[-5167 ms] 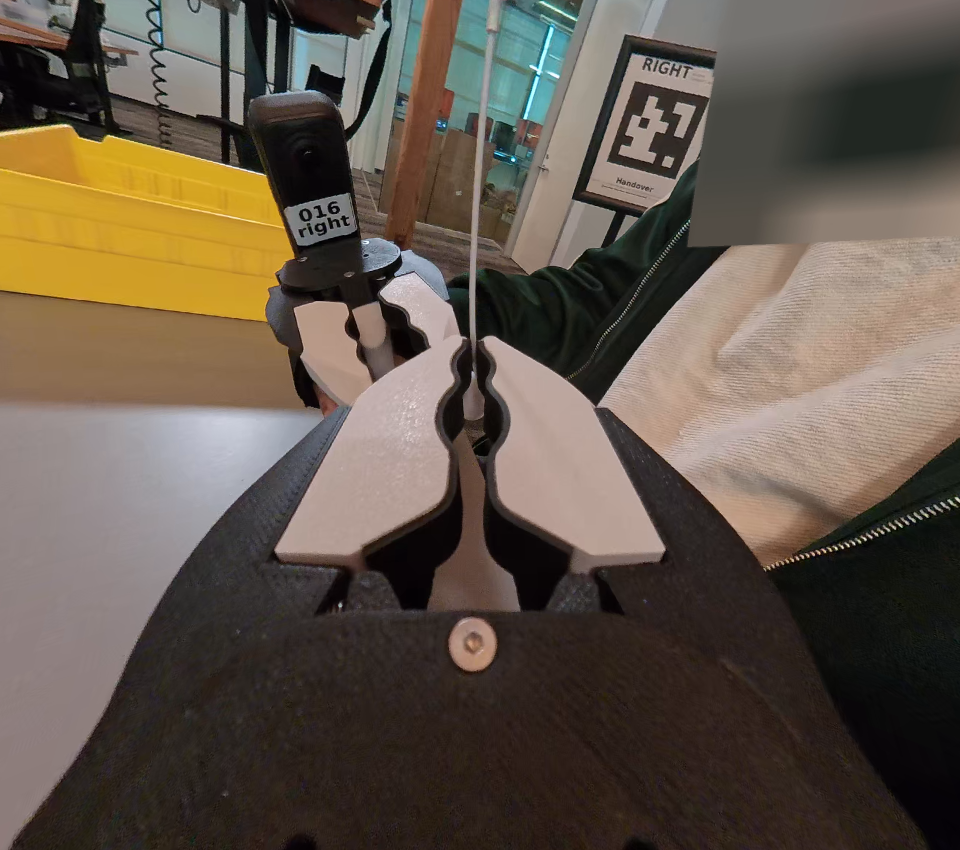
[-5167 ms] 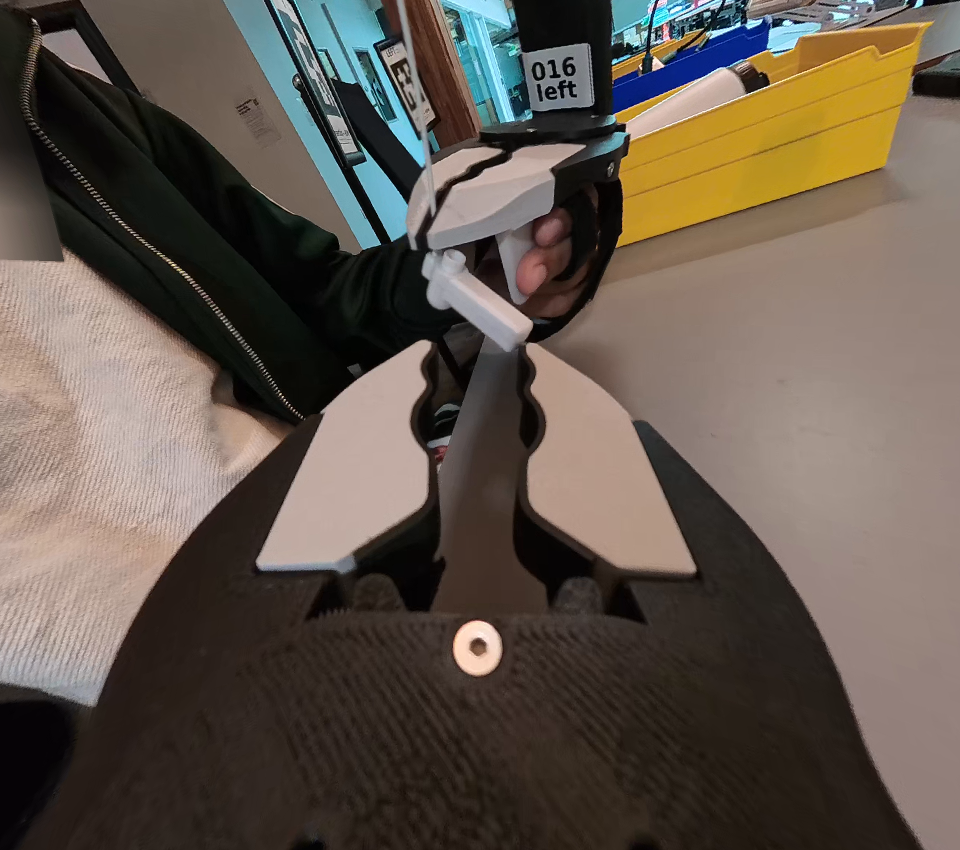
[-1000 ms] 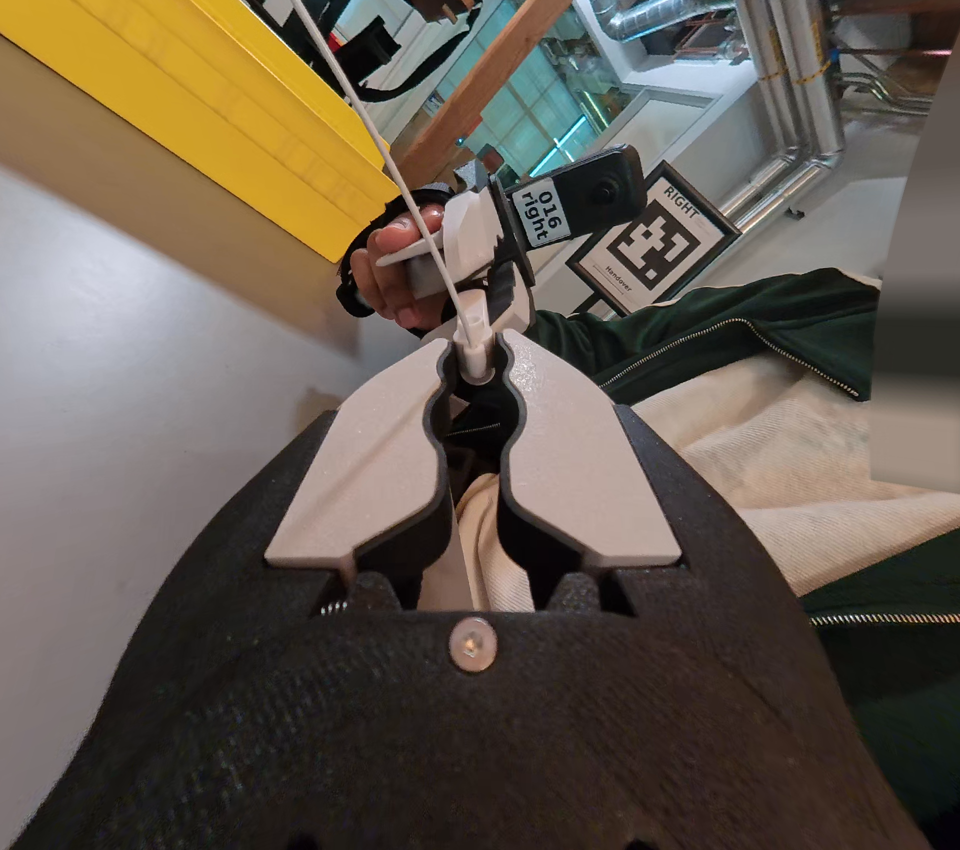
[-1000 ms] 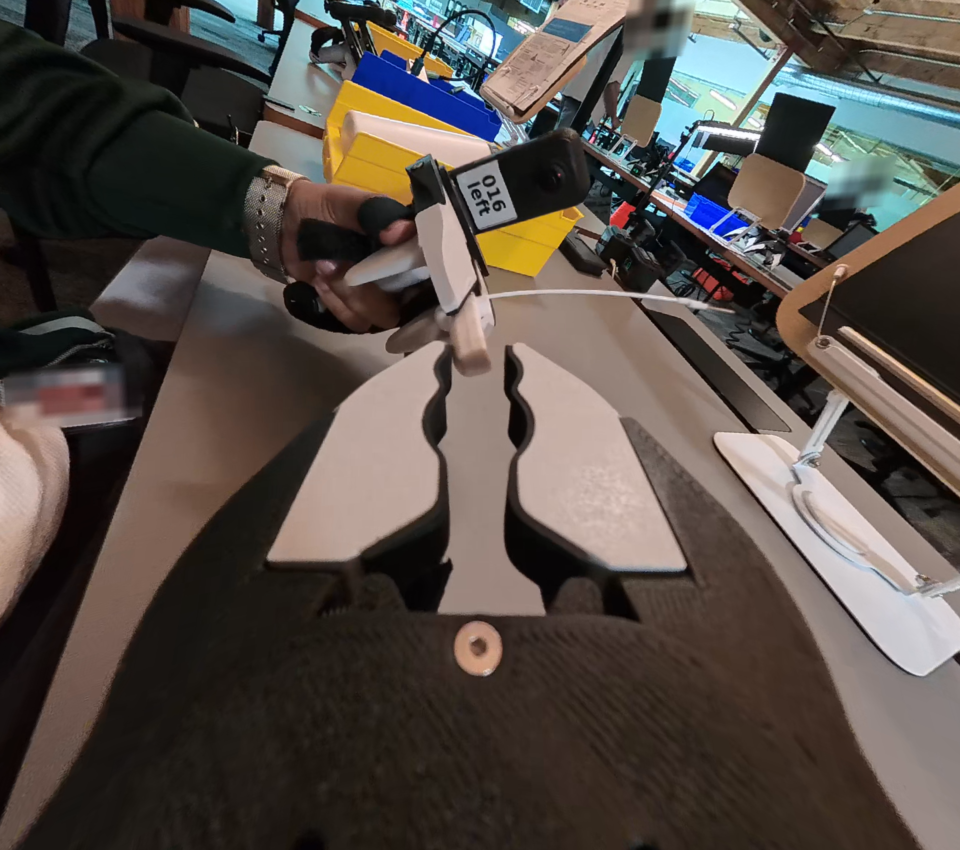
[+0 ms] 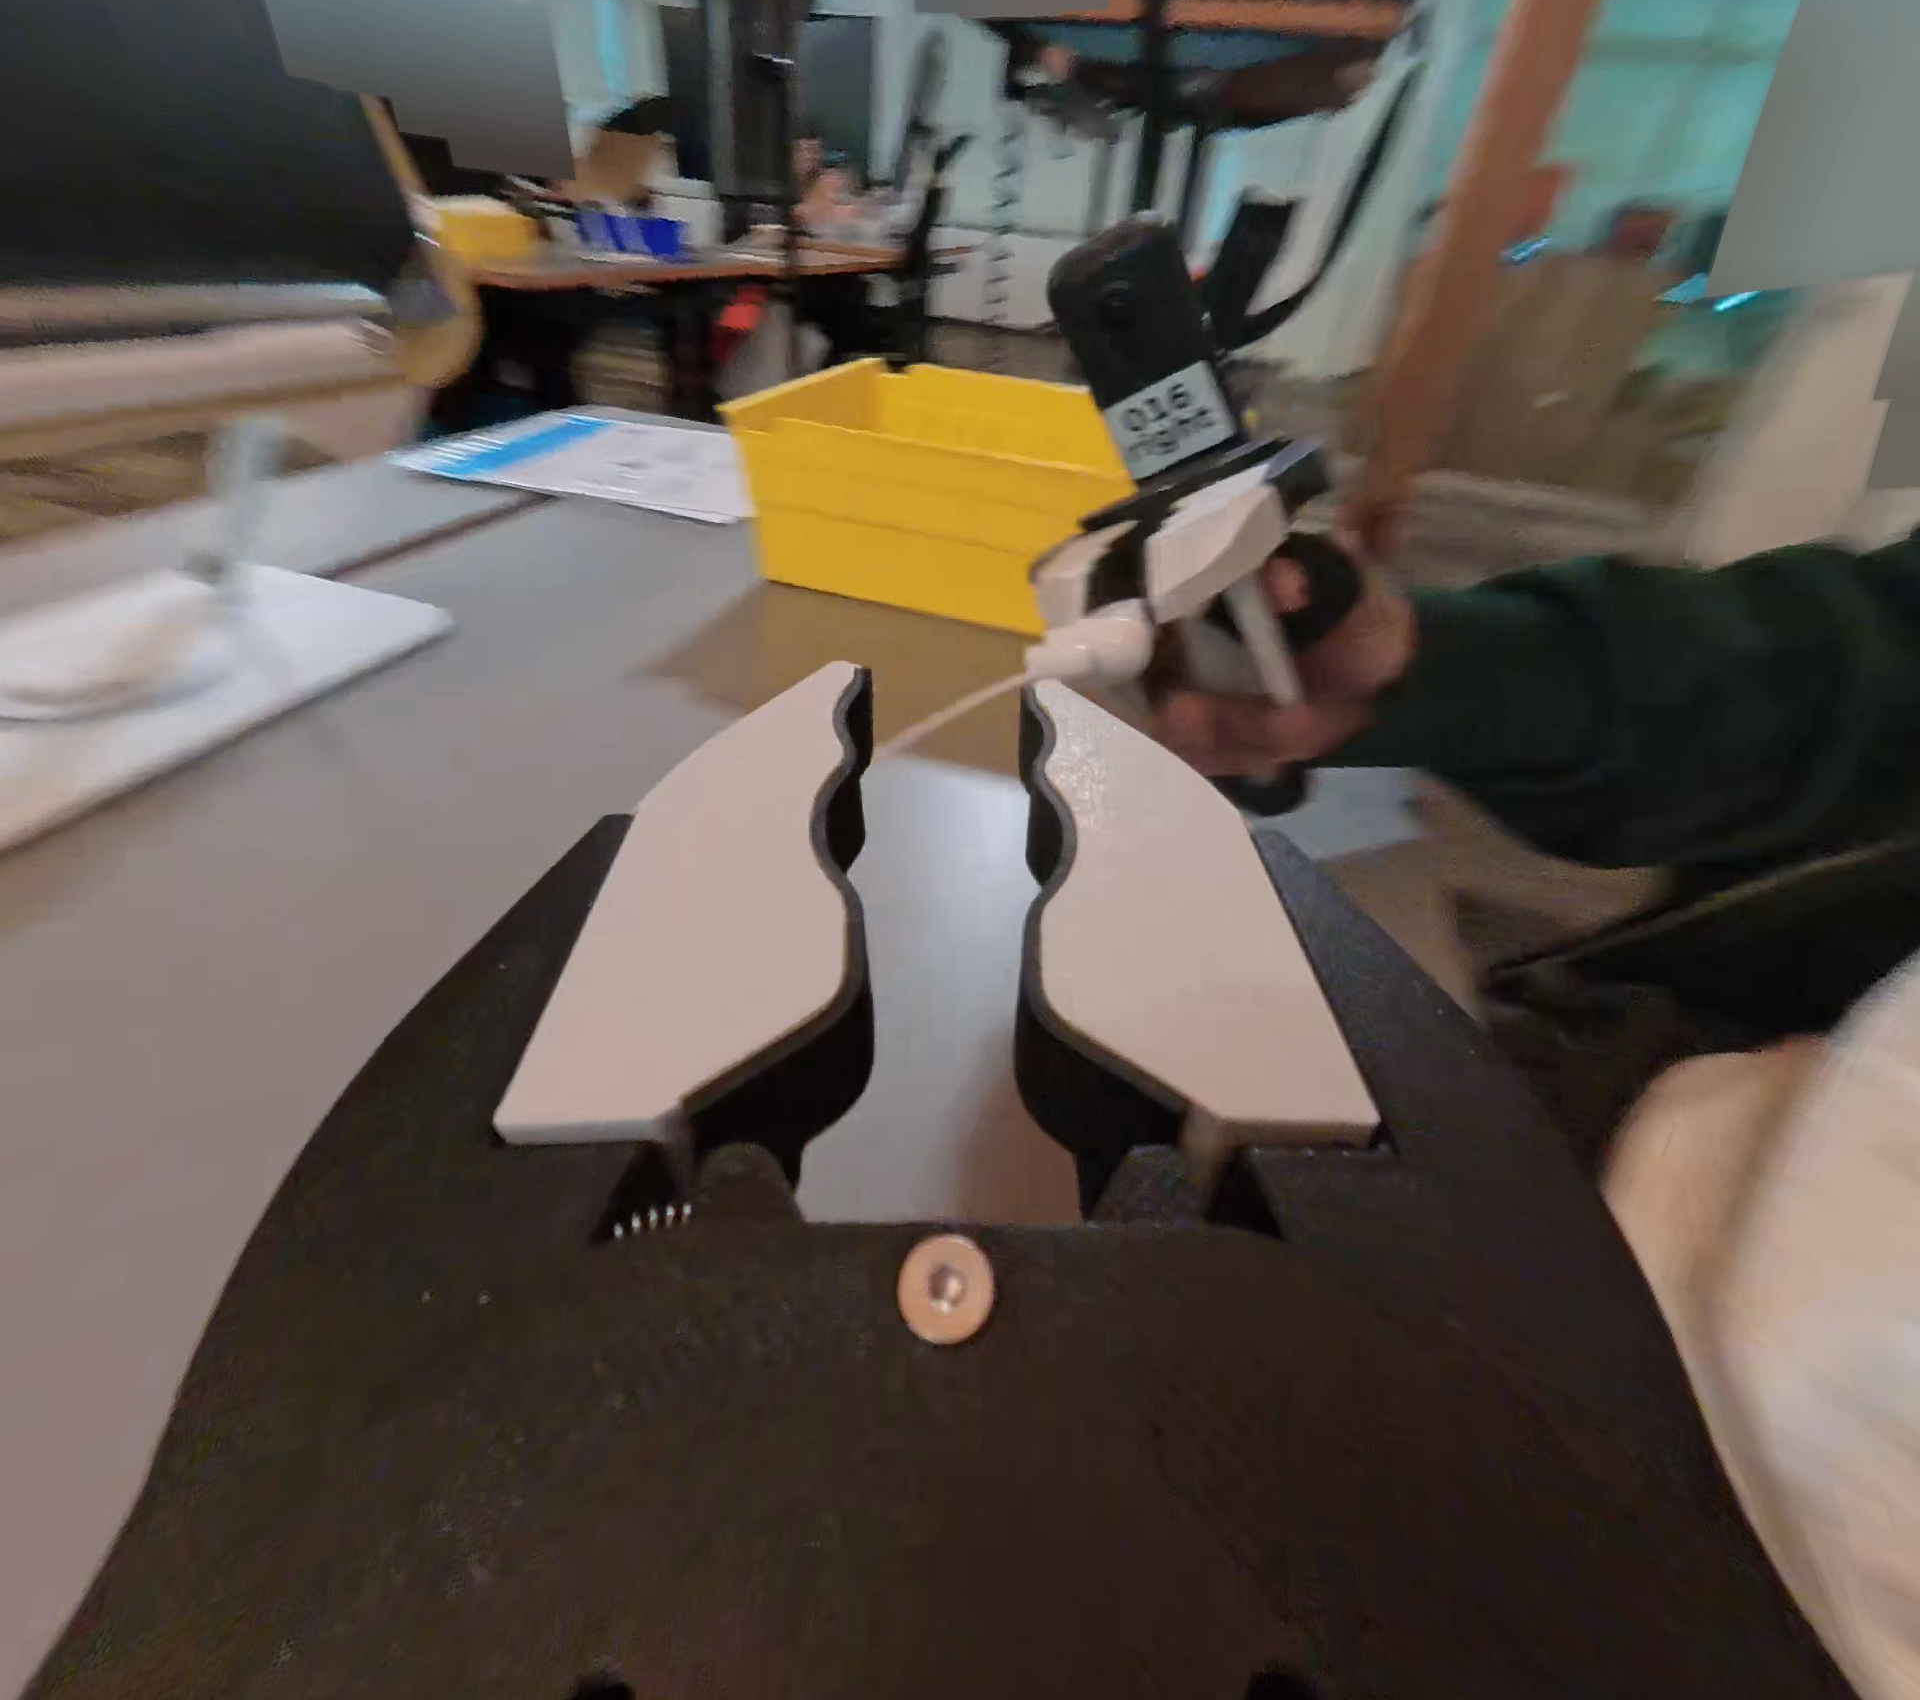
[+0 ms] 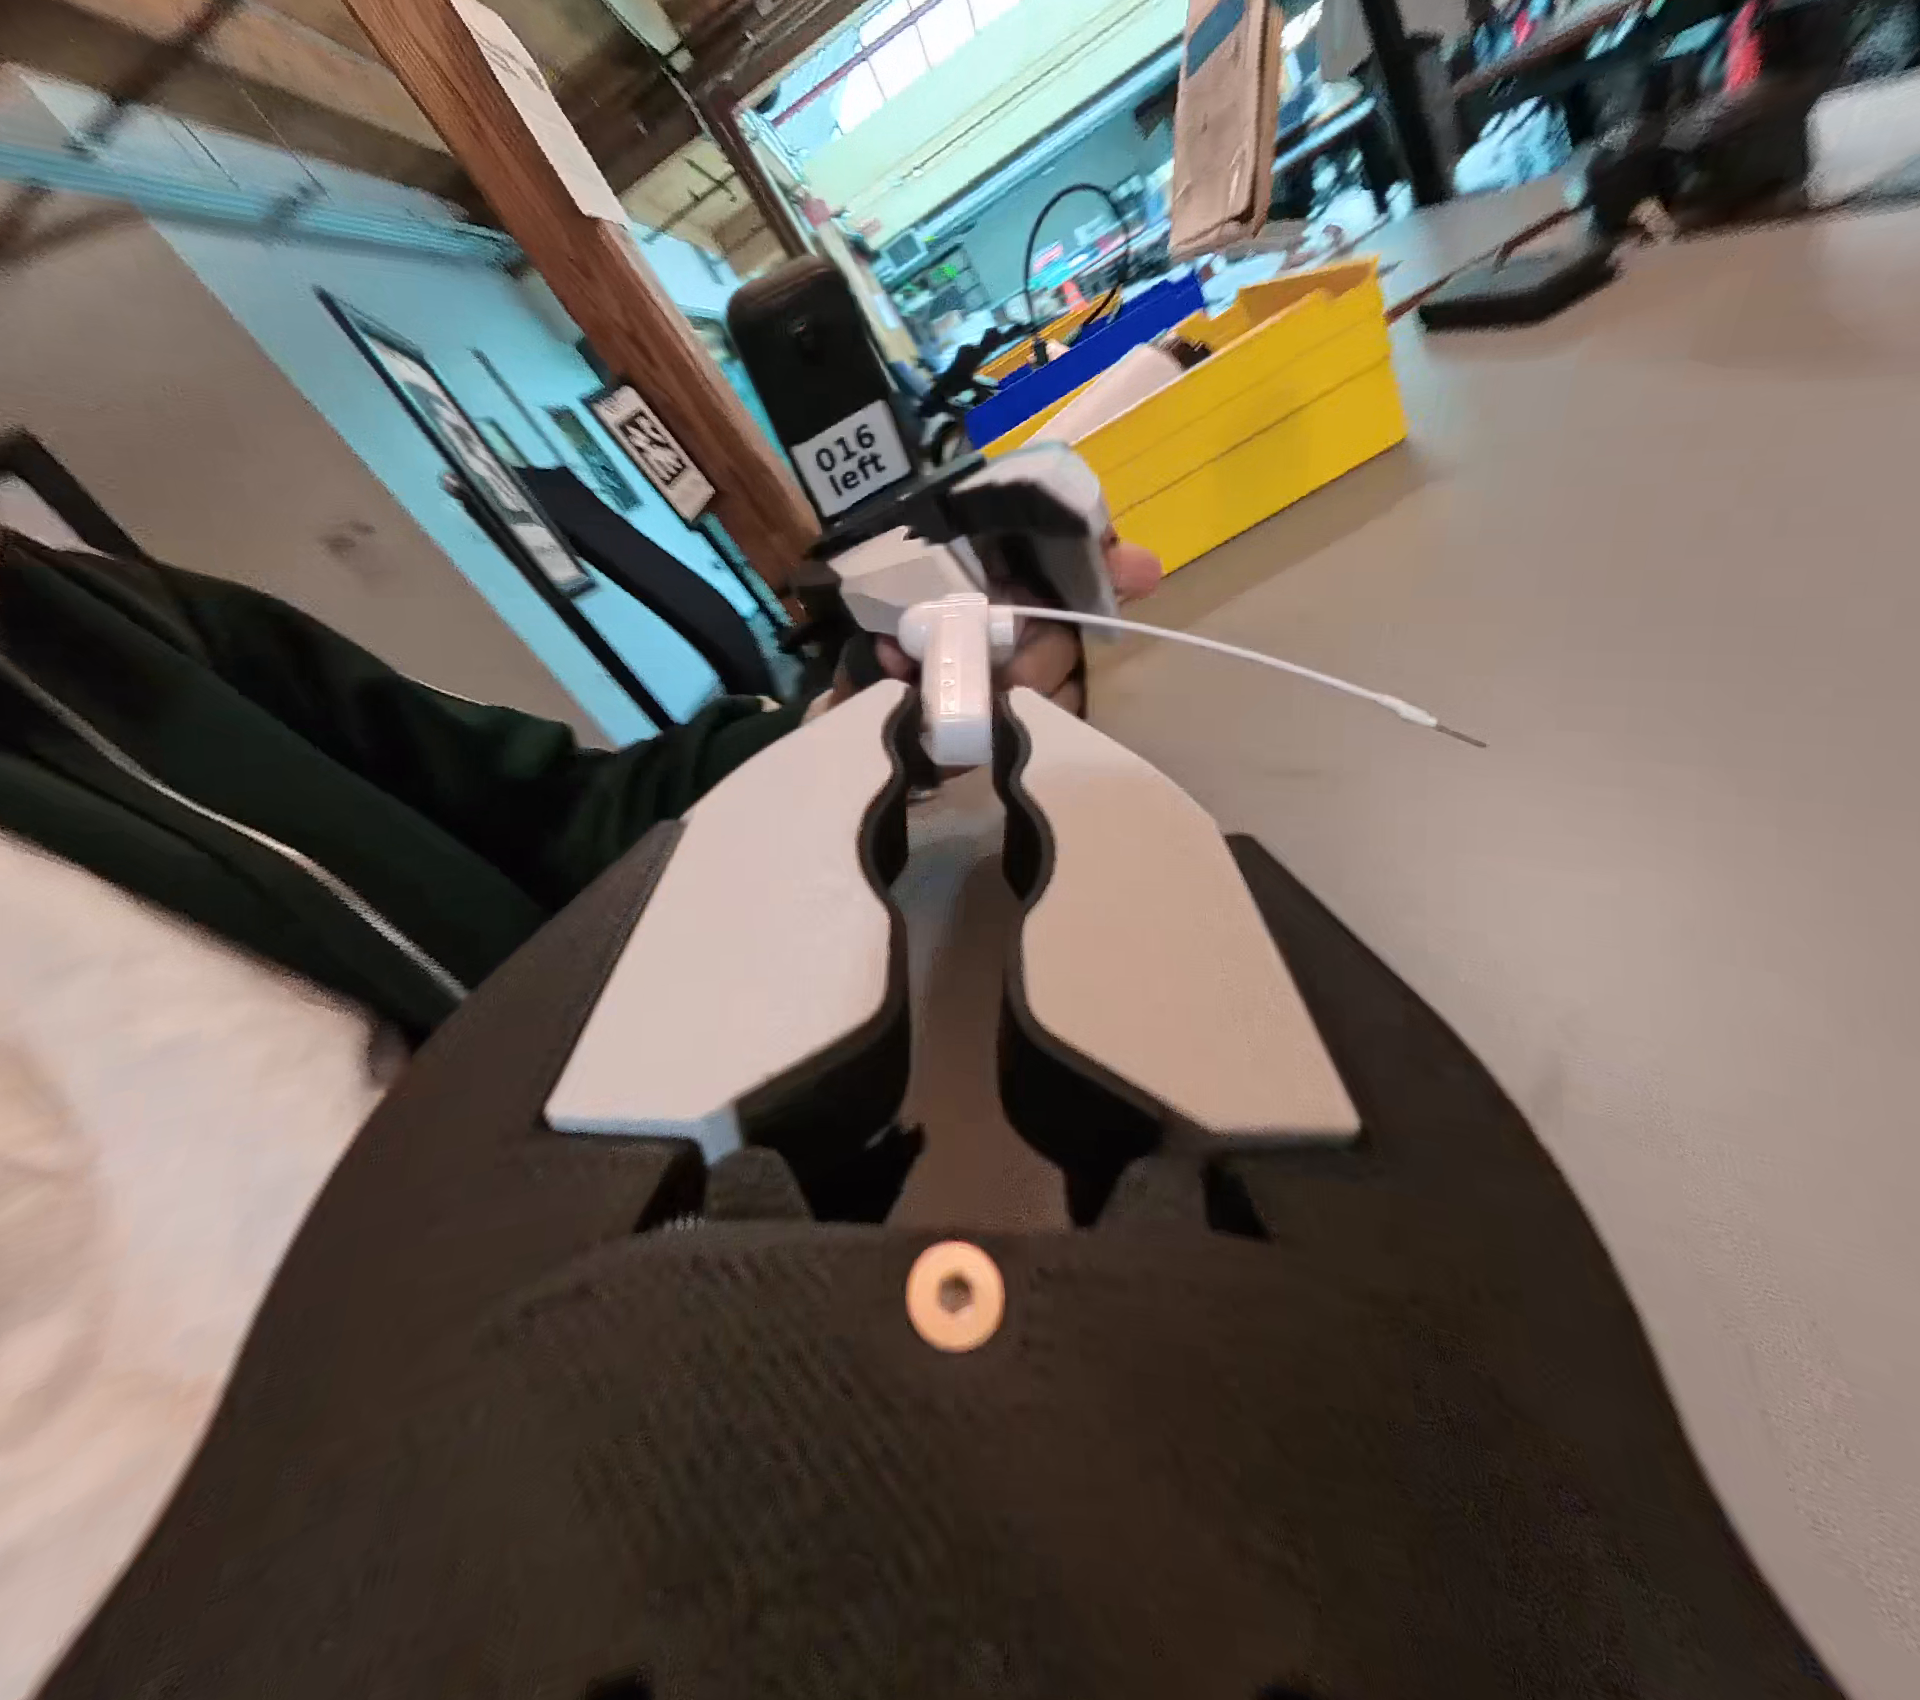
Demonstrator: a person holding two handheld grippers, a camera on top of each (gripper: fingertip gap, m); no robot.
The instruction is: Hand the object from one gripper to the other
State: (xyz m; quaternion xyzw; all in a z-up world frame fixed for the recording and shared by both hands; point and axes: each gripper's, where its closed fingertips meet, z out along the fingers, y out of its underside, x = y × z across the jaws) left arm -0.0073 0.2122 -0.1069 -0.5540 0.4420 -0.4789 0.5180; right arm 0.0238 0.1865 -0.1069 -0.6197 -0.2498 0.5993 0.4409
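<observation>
Handover looks basically done from where I'm sitting. The right gripper (image 6: 951, 715) has its jaws pinched in on the white body of the object (image 6: 958, 682), a small white plastic block with a thin stiff wire sticking out sideways to the right, tip hanging in the air above the table (image 6: 1610, 715). In the left wrist view you can see the same object (image 5: 1091, 644) tucked at the tips of the right gripper (image 5: 1081, 611), with the wire running down toward the camera. The left gripper (image 5: 943, 705) has its jaws spread apart with nothing between them, just bare table showing through the gap, so I'd say it has let go. The wire does pass near its tips, and I can't tell whether it's brushing a finger or just crossing in front. What's left, I'd guess, is only pulling the two apart cleanly so that wire doesn't snag, unless the object is meant to be passed back again. Both views are pretty motion-blurred, so take the fine details with salt. Containers: there's a yellow bin (image 6: 1288, 403) on the table behind the grippers with a white roundish thing (image 6: 1117, 383) lying in it, can't tell what it is. A blue bin (image 6: 1081, 362) sits just behind that one, contents not visible. From the left wrist view the yellow bin (image 5: 914, 497) only shows its outer wall and rim.
</observation>
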